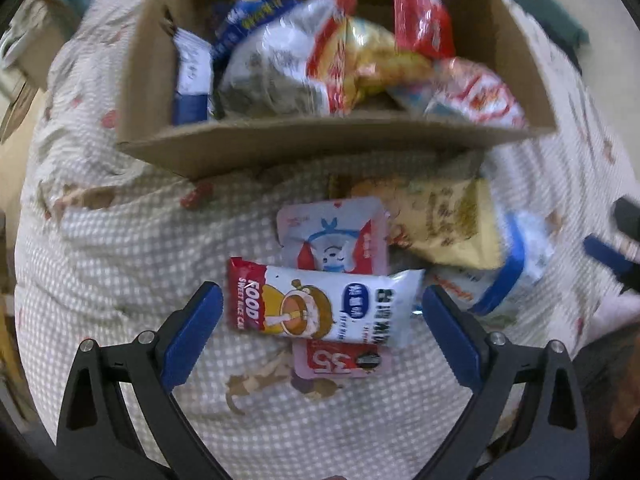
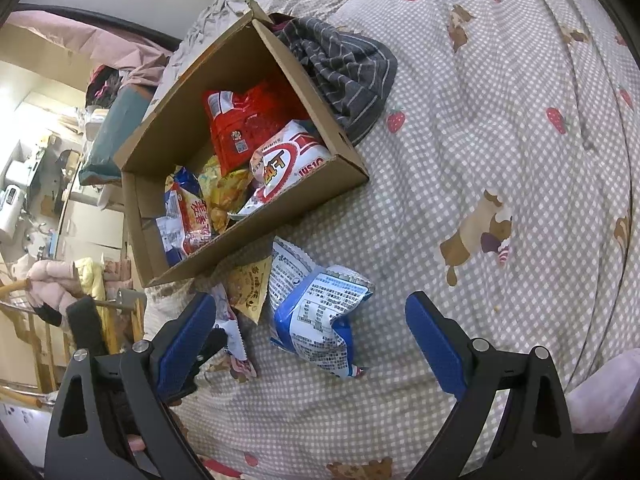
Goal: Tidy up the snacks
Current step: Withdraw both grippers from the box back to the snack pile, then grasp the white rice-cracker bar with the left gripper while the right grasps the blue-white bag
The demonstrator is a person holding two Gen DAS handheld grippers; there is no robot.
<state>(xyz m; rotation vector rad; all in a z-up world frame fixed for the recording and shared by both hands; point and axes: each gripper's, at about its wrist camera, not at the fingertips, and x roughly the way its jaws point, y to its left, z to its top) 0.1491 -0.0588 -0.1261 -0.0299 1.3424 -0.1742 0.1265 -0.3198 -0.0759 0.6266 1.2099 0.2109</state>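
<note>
A cardboard box (image 1: 304, 148) on the bed holds several snack bags; it also shows in the right wrist view (image 2: 280, 204). In front of it lie loose packets: a red-and-white rice cake packet (image 1: 320, 306), a pink pouch (image 1: 336, 236) under it, a yellow bag (image 1: 444, 220) and a blue-and-white bag (image 1: 504, 272). My left gripper (image 1: 322, 312) is open, its jaws on either side of the rice cake packet. My right gripper (image 2: 310, 332) is open just above the blue-and-white bag (image 2: 316, 308), beside the yellow bag (image 2: 248, 288).
A checked bedsheet (image 2: 480, 160) with dog and strawberry prints covers the bed. A striped grey cloth (image 2: 344, 68) lies behind the box. The bed edge and room clutter (image 2: 48, 200) are at the left. The right gripper's finger shows in the left wrist view (image 1: 612, 252).
</note>
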